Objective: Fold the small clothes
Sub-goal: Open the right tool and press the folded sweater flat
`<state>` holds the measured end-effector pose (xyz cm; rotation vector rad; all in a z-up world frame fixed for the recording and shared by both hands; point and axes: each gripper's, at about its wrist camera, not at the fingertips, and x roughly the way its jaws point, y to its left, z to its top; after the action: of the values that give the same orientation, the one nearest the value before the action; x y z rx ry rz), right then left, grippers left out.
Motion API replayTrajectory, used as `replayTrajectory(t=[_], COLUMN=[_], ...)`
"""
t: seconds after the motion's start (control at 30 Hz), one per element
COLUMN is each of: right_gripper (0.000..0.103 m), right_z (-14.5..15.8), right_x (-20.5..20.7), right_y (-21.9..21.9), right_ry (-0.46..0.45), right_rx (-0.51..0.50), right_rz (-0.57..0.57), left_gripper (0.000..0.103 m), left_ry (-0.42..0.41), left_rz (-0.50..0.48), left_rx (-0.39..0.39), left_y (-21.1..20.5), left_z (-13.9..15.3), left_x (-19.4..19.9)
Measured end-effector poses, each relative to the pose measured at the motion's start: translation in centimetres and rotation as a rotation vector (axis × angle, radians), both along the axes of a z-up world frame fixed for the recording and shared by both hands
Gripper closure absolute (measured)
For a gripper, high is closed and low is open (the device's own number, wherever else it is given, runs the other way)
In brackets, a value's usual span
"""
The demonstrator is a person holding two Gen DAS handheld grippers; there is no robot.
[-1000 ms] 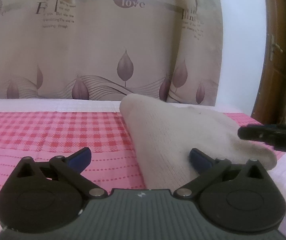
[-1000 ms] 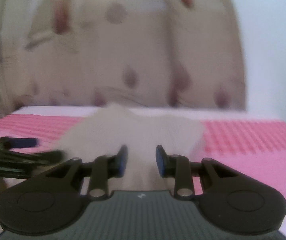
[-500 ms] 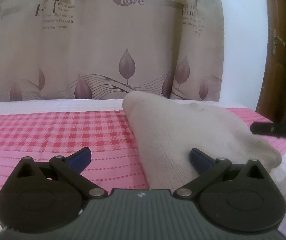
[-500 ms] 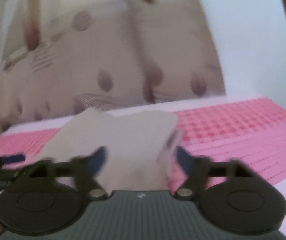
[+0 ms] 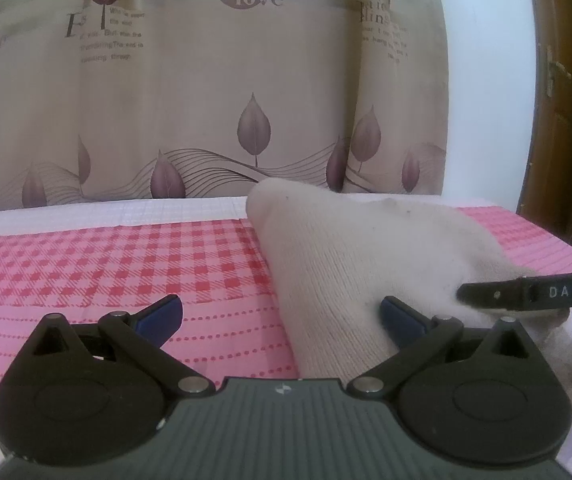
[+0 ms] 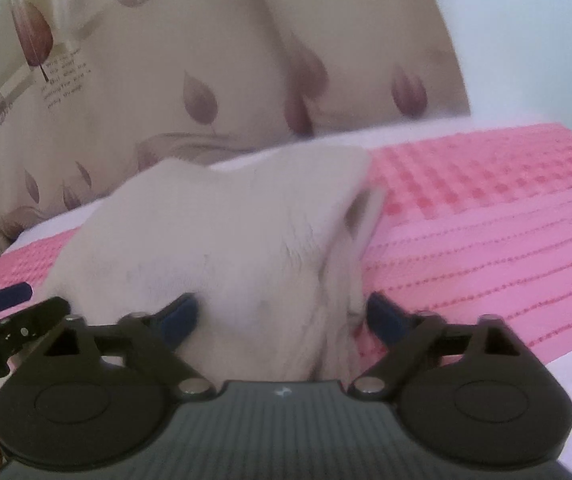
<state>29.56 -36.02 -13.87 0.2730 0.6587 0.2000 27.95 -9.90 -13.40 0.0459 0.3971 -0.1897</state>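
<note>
A cream knitted garment (image 5: 349,256) lies folded on the pink checked cloth (image 5: 106,256); it also shows in the right wrist view (image 6: 222,248), blurred. My left gripper (image 5: 282,316) is open, its right finger on the garment's near edge, its left finger over the cloth. My right gripper (image 6: 282,316) is open wide, with the garment's near part between its fingers. The right gripper's finger (image 5: 525,292) shows at the right of the left wrist view, touching the garment. The left gripper's finger (image 6: 6,296) shows at the left of the right wrist view.
A beige curtain (image 5: 226,80) with leaf prints hangs behind the surface. A white wall (image 5: 485,80) and a brown wooden door (image 5: 561,100) stand at the right. White cloth (image 5: 86,212) borders the pink cloth at the back.
My right gripper has opened wide and come close onto the garment's near end. Its finger has moved down and left in the left wrist view. The left gripper has stayed open in place.
</note>
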Motion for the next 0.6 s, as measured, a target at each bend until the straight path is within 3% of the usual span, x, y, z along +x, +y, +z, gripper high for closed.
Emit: replayTrajectory(t=[0.13, 0.6], right_gripper=[0.0, 0.0], right_z=[-0.1, 0.05], right_x=[0.28, 0.03], right_y=[0.71, 0.83], right_ry=[0.014, 0.013], right_rx=[-0.028, -0.033], right_rz=[0.025, 0.017], left_gripper=[0.0, 0.0], left_ry=[-0.001, -0.009], left_rz=[0.003, 0.009], left_rx=[0.011, 0.032], left_y=[-0.17, -0.27], left_z=[-0.01, 0.02], left_x=[-0.02, -0.19])
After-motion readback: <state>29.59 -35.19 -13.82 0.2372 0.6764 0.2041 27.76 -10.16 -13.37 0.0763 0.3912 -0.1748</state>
